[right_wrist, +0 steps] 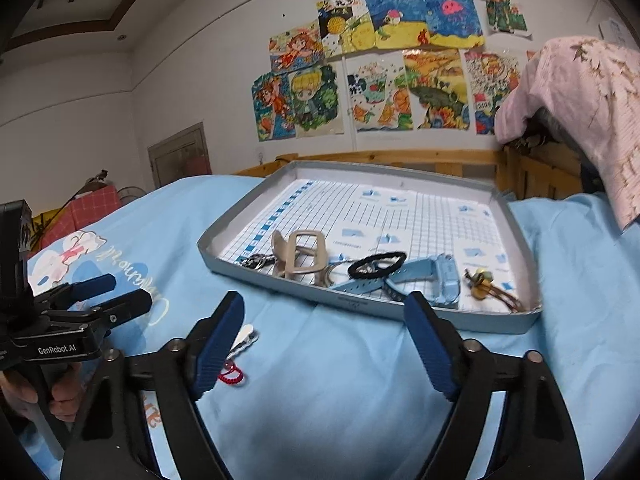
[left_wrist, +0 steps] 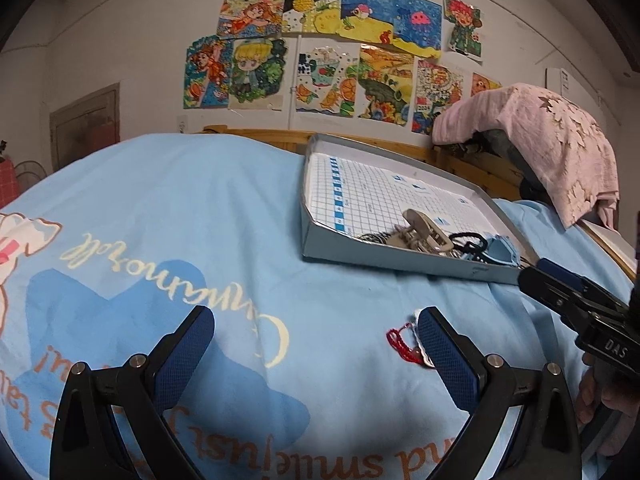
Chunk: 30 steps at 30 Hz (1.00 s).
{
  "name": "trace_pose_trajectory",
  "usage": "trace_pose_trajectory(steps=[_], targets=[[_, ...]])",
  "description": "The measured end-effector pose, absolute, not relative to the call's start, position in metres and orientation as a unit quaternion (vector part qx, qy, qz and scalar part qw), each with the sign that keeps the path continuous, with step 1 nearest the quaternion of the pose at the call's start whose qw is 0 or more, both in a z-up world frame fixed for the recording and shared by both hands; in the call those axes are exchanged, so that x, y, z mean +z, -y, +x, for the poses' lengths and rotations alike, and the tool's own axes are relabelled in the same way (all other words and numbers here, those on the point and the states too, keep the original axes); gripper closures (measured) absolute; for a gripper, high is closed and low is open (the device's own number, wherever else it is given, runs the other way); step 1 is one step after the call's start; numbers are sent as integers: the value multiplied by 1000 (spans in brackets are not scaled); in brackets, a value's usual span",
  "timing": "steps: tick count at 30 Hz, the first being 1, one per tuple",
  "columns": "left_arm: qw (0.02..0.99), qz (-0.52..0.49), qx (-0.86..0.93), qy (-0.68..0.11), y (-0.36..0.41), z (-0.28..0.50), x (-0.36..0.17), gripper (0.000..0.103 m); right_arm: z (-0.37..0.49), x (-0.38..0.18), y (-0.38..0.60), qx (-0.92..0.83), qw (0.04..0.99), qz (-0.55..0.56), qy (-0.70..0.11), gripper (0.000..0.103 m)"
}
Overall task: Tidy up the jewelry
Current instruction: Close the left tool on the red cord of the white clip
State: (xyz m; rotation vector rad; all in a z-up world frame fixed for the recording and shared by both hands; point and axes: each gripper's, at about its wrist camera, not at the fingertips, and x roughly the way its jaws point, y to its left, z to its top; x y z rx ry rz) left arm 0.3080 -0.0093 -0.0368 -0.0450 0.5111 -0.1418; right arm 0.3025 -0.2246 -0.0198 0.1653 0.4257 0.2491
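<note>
A shallow grey tray (right_wrist: 472, 322) with a grid-printed paper liner lies on the light blue bedsheet (right_wrist: 344, 364), and most of the jewelry sits along its near edge. From the tray's left end to its right lie a dark keychain cluster (right_wrist: 256, 261), a beige claw hair clip (right_wrist: 301, 255) standing upright on its teeth, a black hair tie (right_wrist: 377, 265) lying flat, a light blue watch (right_wrist: 416, 278) with its strap running along the tray's near wall, and a small yellow-and-brown charm (right_wrist: 486, 282) near the right corner.

Outside the tray, on the sheet in front of its left corner, lies a white hair clip (right_wrist: 244, 338) with its long axis slanting toward the tray; a red bead bracelet (right_wrist: 231, 376) lies just beside its near end.

The right tongs (right_wrist: 332, 344) are spread wide above the sheet, in front of the tray, with the white clip just beside the left finger. The left tongs (left_wrist: 316, 348) are also spread wide, left of the tray, holding nothing; the bracelet shows against their right finger.
</note>
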Motion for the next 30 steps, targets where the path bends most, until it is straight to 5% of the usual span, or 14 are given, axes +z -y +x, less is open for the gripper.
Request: trace_pose_trajectory(steps=[11, 18, 30], targets=[[934, -43, -157, -319, 14, 330, -52, 52, 320, -33, 212, 179, 948, 79, -253, 55], [911, -57, -200, -357, 21, 343, -61, 55, 328, -40, 202, 202, 937, 69, -277, 59], [876, -91, -229, -415, 25, 371, -75, 82, 344, -52, 197, 215, 922, 81, -311, 65]])
